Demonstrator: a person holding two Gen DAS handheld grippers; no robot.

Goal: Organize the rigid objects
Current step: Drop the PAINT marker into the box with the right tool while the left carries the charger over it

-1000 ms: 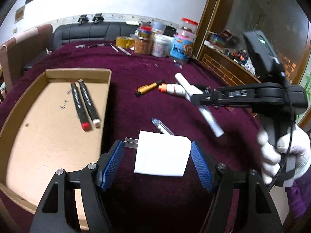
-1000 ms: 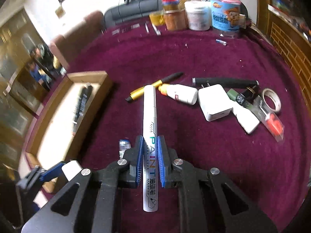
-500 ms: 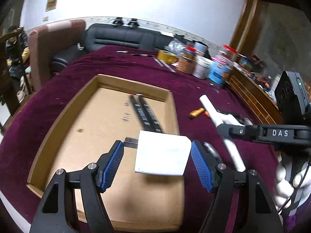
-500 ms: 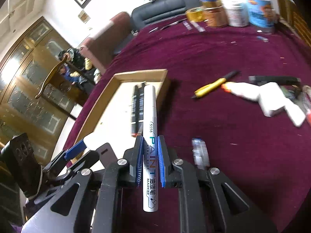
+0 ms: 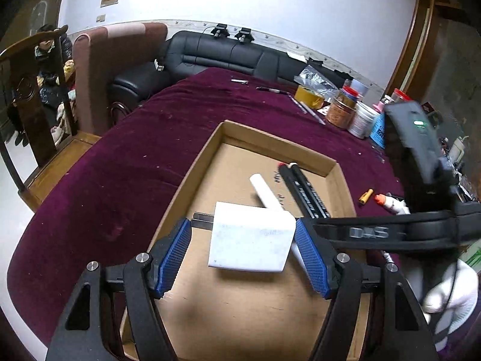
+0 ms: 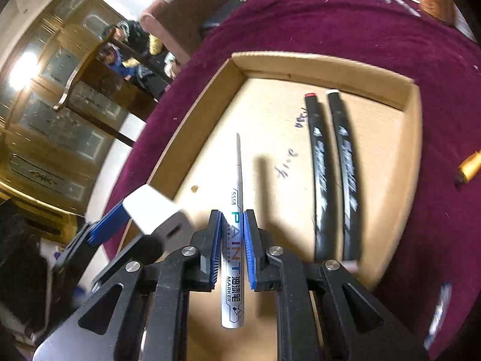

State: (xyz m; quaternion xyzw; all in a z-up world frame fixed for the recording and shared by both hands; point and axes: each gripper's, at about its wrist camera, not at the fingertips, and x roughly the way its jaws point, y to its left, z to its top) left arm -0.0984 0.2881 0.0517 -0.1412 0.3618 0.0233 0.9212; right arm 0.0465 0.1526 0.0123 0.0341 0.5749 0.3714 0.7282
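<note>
My left gripper (image 5: 243, 240) is shut on a white plug adapter (image 5: 251, 240) and holds it above the cardboard tray (image 5: 192, 165); the adapter also shows in the right wrist view (image 6: 150, 210). My right gripper (image 6: 233, 234) is shut on a white paint marker (image 6: 234, 240) and holds it over the tray floor (image 6: 270, 114). The marker's far end shows in the left wrist view (image 5: 264, 189), behind the adapter. Two black markers (image 6: 333, 174) lie side by side in the tray, also seen in the left wrist view (image 5: 303, 189).
The tray sits on a maroon tablecloth (image 5: 120, 165). A yellow pen (image 5: 365, 195) and a white glue bottle (image 5: 393, 204) lie right of the tray. Jars and a tape roll (image 5: 309, 97) stand at the far edge. A sofa (image 5: 228, 57) and chairs lie beyond.
Both grippers have moved left from the cloth to over the tray, still holding the adapter and the paint marker. The right gripper now sits close beside the left one.
</note>
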